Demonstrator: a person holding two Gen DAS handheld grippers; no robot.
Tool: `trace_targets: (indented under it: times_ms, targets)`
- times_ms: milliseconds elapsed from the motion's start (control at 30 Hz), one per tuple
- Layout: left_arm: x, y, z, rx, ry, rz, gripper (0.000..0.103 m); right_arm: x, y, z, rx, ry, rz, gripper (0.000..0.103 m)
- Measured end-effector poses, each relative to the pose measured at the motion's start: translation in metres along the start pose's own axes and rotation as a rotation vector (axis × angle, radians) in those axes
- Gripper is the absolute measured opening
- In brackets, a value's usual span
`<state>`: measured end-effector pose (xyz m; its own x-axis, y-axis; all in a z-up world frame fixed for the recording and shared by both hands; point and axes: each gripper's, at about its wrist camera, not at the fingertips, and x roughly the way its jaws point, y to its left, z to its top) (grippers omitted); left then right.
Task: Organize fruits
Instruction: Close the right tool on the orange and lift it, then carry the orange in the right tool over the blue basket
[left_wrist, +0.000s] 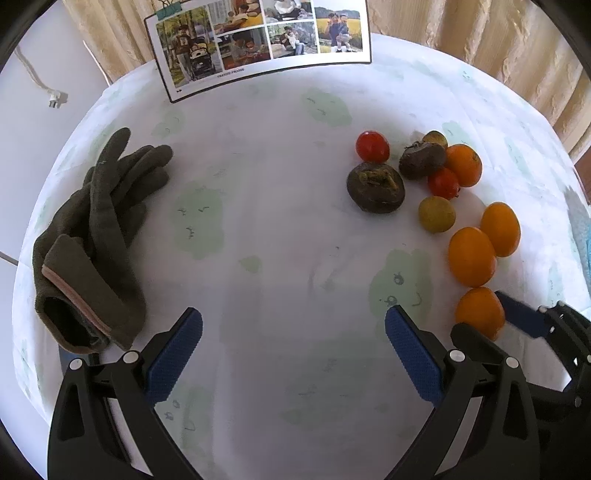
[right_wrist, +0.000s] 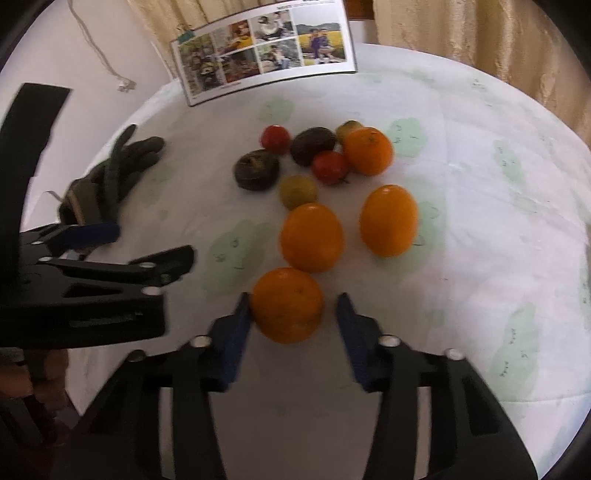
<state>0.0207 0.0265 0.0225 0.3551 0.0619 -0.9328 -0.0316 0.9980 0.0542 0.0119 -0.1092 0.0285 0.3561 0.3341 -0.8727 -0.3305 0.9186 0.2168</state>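
Observation:
Several fruits lie on the white tablecloth (left_wrist: 277, 229): oranges, red tomatoes, dark brown fruits and yellow-green ones. My right gripper (right_wrist: 293, 314) is open with its jaws on either side of the nearest orange (right_wrist: 287, 304); the left pad touches it, the right pad stands a little apart. That orange also shows in the left wrist view (left_wrist: 479, 312). Two more oranges (right_wrist: 312, 236) (right_wrist: 388, 219) lie just beyond. My left gripper (left_wrist: 293, 332) is open and empty over bare cloth, left of the fruit.
A dark green glove (left_wrist: 96, 236) lies at the table's left. A photo collage card (left_wrist: 258, 40) stands at the far edge, with curtains behind. The table's round edge drops off at left and right.

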Motion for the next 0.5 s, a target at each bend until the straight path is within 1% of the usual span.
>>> trace_targets:
  times_ms: [67, 133, 233, 433, 500]
  targets:
    - [0.000, -0.004, 0.001, 0.005, 0.002, -0.013, 0.098, -0.003, -0.001, -0.002, 0.003, -0.007, -0.005, 0.039]
    - [-0.001, -0.009, 0.002, 0.011, 0.001, -0.026, 0.098, -0.010, -0.010, -0.003, 0.037, -0.023, 0.009, 0.039]
    - [-0.001, -0.019, 0.005, 0.021, 0.001, -0.052, 0.098, -0.022, -0.023, -0.005, 0.076, -0.050, -0.004, 0.039]
    - [-0.003, -0.046, 0.011, 0.046, -0.009, -0.130, 0.098, -0.049, -0.066, -0.015, 0.186, -0.092, -0.102, 0.039]
    - [-0.003, -0.057, 0.014, 0.059, -0.010, -0.152, 0.098, -0.056, -0.079, -0.018, 0.208, -0.097, -0.122, 0.039]
